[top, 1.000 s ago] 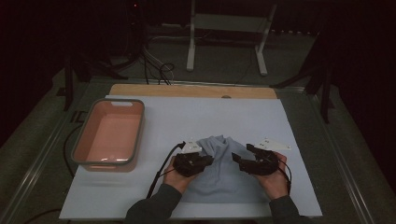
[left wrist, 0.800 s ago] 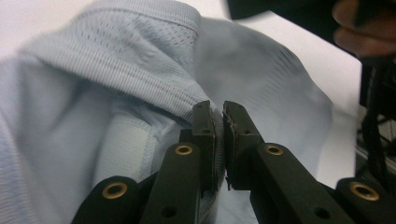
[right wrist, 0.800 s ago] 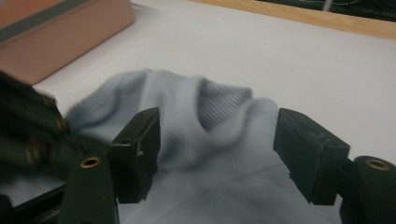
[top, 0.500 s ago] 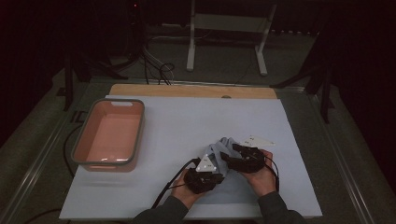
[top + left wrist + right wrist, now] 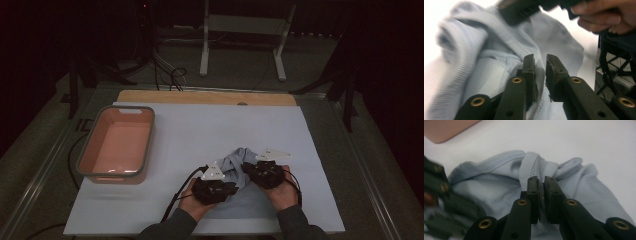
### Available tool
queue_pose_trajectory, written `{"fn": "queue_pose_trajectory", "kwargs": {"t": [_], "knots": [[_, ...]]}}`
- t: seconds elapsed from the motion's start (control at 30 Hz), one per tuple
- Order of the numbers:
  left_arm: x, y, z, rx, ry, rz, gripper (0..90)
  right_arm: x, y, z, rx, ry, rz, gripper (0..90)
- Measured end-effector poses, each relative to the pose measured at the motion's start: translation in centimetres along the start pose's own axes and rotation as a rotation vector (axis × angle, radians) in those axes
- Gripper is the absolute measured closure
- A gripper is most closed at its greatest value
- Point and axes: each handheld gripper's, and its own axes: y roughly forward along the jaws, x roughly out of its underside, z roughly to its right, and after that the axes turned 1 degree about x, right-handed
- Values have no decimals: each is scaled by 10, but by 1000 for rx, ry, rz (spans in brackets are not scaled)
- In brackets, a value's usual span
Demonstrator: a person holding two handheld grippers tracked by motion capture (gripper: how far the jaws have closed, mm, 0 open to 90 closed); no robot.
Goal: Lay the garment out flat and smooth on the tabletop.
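Cloth (image 5: 243,175), pale blue and bunched, lies on the white sheet (image 5: 210,135) near the table's front edge, between both hands. Right gripper (image 5: 541,185): jaws have just been closing and now pinch a ribbed hem fold of the cloth, nearly together. Left gripper (image 5: 540,65): jaws have just eased open a little, narrow gap, cloth fold between them, pads look to press on it. Pink tub (image 5: 90,155) sits well apart to the left.

No readable text, label, brand, number or sign appears on anything here.
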Motion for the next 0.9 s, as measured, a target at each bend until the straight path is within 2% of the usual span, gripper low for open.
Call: {"fn": "queue_pose_trajectory", "kwargs": {"t": [0.13, 0.2, 0.33, 0.43, 0.63, 0.9], "knots": [[-9, -16, -3, -17, 12, 43, 737, 6, -12, 5, 10, 12, 22, 829], [-13, -23, -5, -36, 18, 68, 721, 10, -17, 7, 14, 12, 41, 829], [-21, -32, -10, -83, 5, 96, 669, 13, -26, 7, 18, -1, 76, 829], [-24, -32, -15, -105, -11, 98, 626, 14, -31, 5, 18, -22, 105, 828], [-28, -23, -18, -120, -23, 89, 568, 13, -39, 1, 22, -40, 158, 825], [-35, -23, -25, -141, -32, 94, 546, 13, -52, 7, 43, -29, 227, 836]]}}
